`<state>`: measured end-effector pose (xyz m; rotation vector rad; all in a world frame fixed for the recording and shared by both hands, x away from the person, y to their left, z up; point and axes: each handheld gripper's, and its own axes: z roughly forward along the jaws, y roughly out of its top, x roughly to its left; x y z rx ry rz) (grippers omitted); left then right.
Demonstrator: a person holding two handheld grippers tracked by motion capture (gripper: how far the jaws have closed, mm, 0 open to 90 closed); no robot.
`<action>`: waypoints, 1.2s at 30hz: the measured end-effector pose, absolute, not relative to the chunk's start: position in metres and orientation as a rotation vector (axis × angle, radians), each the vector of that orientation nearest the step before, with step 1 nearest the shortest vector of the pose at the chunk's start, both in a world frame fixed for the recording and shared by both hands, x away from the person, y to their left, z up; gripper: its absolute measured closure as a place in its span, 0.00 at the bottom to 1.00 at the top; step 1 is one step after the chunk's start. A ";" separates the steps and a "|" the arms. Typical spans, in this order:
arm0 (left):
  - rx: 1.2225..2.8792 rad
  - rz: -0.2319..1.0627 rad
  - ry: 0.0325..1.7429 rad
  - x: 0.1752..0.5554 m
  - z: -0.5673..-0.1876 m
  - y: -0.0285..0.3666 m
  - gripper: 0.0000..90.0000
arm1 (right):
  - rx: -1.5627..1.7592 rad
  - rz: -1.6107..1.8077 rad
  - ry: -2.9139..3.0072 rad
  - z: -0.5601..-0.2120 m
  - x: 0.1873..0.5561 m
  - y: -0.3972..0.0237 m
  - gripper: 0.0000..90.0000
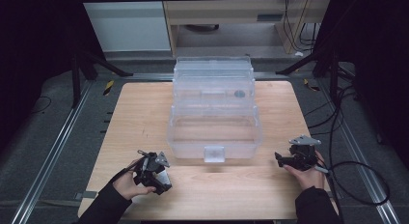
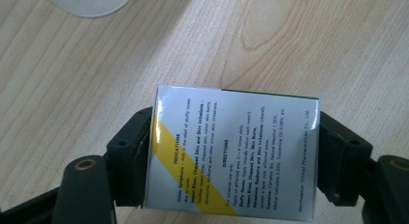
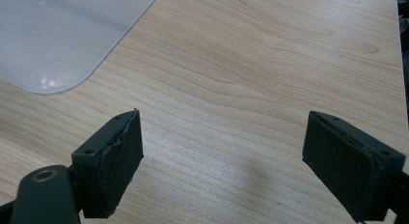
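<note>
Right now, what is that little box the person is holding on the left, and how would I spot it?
Start at the big clear plastic bin on the wooden table, then look to its near left corner, where the person's left tool sits. Between that tool's black pads is a small white carton. A yellow diagonal stripe and fine printed directions set it apart; the right tool holds nothing.

Both arms wear black sleeves. Each hand holds a black gripper. The left gripper [image 1: 153, 171] has a grey three-cornered plate on top, and so does the right gripper [image 1: 295, 156]. A black cable trails from each one. The jaws are thick black blocks with small screw holes and a round brass ring low down.
</note>
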<state>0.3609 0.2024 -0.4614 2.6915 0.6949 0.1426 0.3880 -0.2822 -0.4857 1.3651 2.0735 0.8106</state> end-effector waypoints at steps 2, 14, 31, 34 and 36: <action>2.679 0.131 0.715 0.362 -0.461 0.204 0.31 | 1.363 0.807 2.076 -0.486 0.388 -0.282 0.16; 2.404 0.289 1.046 0.382 -0.422 0.257 0.31 | 1.370 0.817 2.069 -0.485 0.388 -0.283 0.16; 2.355 0.352 1.334 0.409 -0.456 0.308 0.31 | 1.366 0.830 2.080 -0.485 0.389 -0.282 0.18; 2.379 0.341 1.342 0.410 -0.462 0.308 0.31 | 1.360 0.831 2.083 -0.485 0.389 -0.283 0.18; 2.372 0.335 1.337 0.410 -0.463 0.309 0.30 | 1.370 0.837 2.081 -0.485 0.389 -0.282 0.18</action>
